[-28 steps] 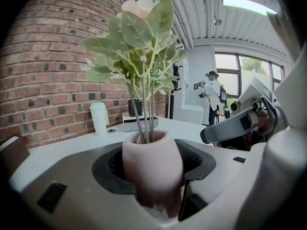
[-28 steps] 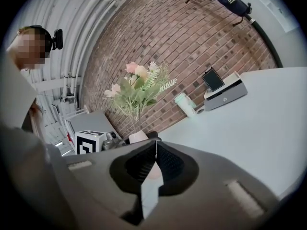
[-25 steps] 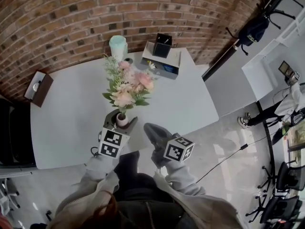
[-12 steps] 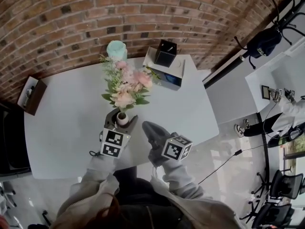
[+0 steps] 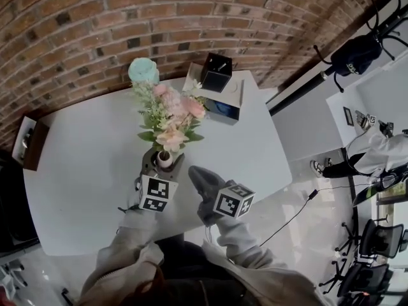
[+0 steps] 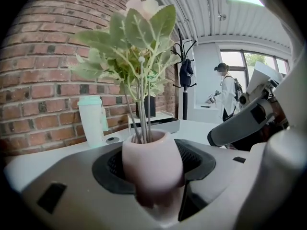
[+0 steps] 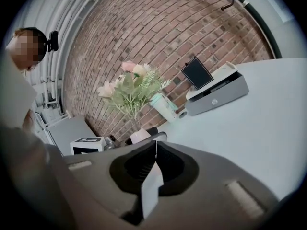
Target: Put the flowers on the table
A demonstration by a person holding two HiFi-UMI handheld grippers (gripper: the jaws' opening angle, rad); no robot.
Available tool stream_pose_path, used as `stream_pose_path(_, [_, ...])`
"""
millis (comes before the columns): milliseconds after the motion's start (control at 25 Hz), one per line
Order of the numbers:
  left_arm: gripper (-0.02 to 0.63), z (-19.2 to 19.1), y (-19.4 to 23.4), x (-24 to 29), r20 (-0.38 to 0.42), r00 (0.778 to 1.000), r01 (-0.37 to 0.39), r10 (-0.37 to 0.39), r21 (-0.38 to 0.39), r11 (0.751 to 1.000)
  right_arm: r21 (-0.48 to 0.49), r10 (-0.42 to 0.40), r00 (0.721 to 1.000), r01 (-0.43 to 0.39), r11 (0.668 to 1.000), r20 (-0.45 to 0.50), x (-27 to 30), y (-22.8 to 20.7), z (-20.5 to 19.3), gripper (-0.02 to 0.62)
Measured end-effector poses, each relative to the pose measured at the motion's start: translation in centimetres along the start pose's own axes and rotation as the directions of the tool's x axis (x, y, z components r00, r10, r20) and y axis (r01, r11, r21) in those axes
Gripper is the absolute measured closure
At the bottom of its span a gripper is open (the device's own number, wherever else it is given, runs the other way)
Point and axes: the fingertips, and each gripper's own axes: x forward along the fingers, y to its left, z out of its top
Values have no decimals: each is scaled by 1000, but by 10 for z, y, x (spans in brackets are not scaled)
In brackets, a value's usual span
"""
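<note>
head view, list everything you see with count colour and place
table: 1, white, against the brick wall
flowers: 1 bunch, pink with green leaves, in the vase
vase: 1, pale pink, in the left tool
cup: 1, mint green, table's far edge
box: 1, white, table's far right corner
holder: 1, black, on the box
backpack: 1, dark, hanging upper right
left tool: 1, grey, shut on the vase
right tool: 1, grey, shut and empty

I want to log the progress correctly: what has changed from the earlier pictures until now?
The left gripper has carried the vase of flowers slightly further in over the table, toward the brick wall. Unchanged: its grip on the vase, and the right gripper shut and empty beside it.
</note>
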Motion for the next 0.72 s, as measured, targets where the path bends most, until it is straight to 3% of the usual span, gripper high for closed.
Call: stream_pose_path(720, [350,-9,-1,39,100,995,-26,19,62,998,28,-53,998,54,998,-19,3,-36,-3,594])
